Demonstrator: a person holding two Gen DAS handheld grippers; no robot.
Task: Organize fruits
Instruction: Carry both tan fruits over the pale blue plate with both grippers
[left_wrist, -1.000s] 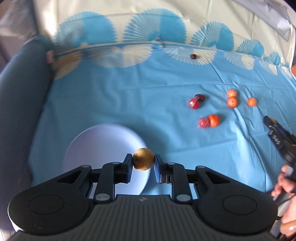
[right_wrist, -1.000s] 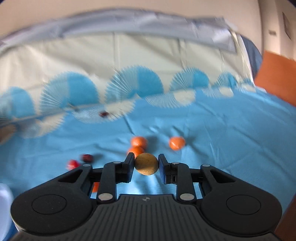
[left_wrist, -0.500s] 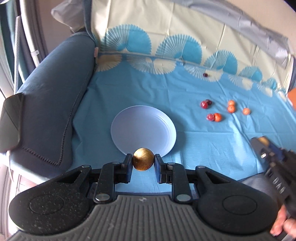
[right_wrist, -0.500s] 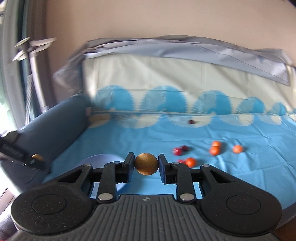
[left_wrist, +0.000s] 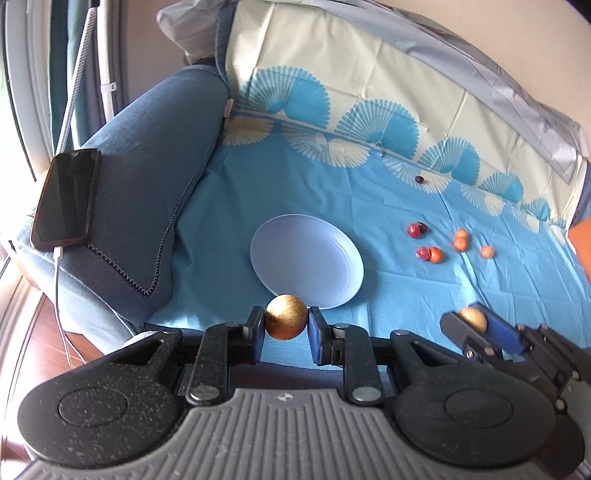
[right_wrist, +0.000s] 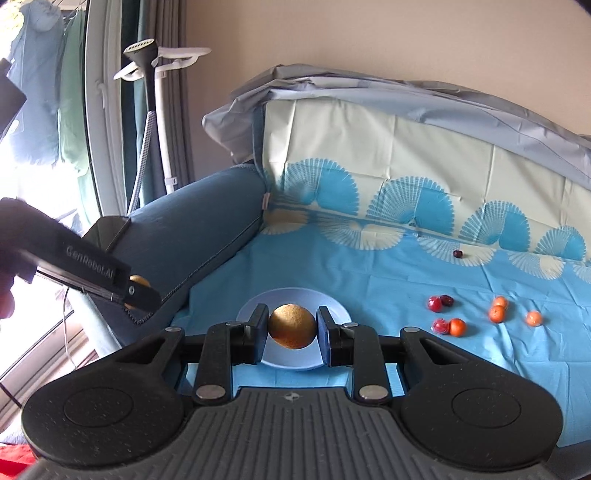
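My left gripper (left_wrist: 286, 325) is shut on a round golden-brown fruit (left_wrist: 286, 321), held above the near edge of the blue cloth. My right gripper (right_wrist: 291, 328) is shut on a second golden-brown fruit (right_wrist: 291, 326), in front of the pale lilac plate (right_wrist: 332, 301). In the left wrist view that plate (left_wrist: 306, 254) lies empty beyond my fingers, and the right gripper (left_wrist: 471, 325) with its fruit shows at lower right. Small oranges (left_wrist: 460, 243) and red fruits (left_wrist: 413, 230) are scattered right of the plate; one dark fruit (left_wrist: 419, 179) lies far back.
A dark blue sofa arm (left_wrist: 147, 147) rises left of the cloth, with a black phone (left_wrist: 66, 197) and its cable on it. A cream and blue patterned cloth covers the sofa back (right_wrist: 406, 147). A white stand (right_wrist: 159, 110) is by the window.
Both grippers pulled back and up from the cloth, each still holding its fruit. The plate and scattered fruits look smaller and farther; the sofa arm, phone and window came into view.
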